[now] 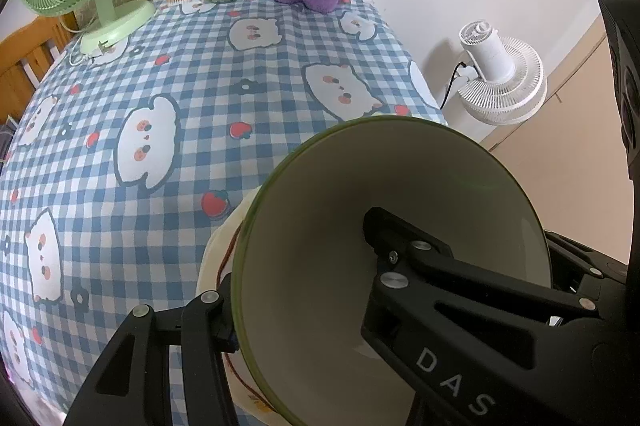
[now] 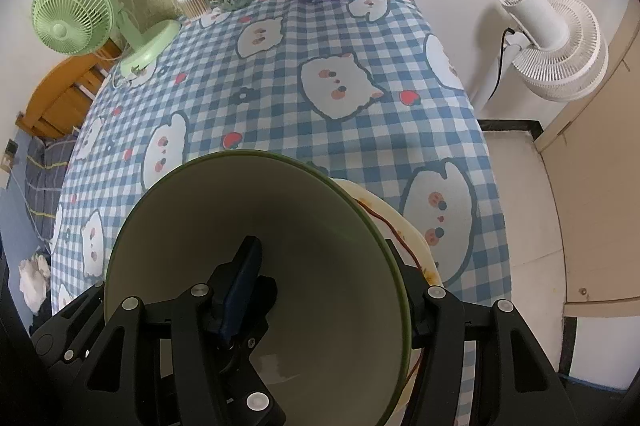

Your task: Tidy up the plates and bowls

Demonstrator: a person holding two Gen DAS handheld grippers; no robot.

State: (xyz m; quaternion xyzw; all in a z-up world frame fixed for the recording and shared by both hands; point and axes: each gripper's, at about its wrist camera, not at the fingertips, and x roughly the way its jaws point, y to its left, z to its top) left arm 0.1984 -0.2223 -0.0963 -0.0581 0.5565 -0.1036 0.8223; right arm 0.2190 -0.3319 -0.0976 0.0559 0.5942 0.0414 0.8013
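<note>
One green-rimmed bowl gripped on opposite rims by left gripper and right gripper, above one plate

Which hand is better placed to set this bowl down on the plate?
Neither alone; use both. The left gripper and right gripper each clamp an opposite wall of the green-rimmed bowl, one finger inside and one outside, above the cream plate.

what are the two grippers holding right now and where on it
Both hold one green-rimmed bowl by its rim, on opposite sides: the left gripper and right gripper each have one finger inside and one outside the wall.
</note>
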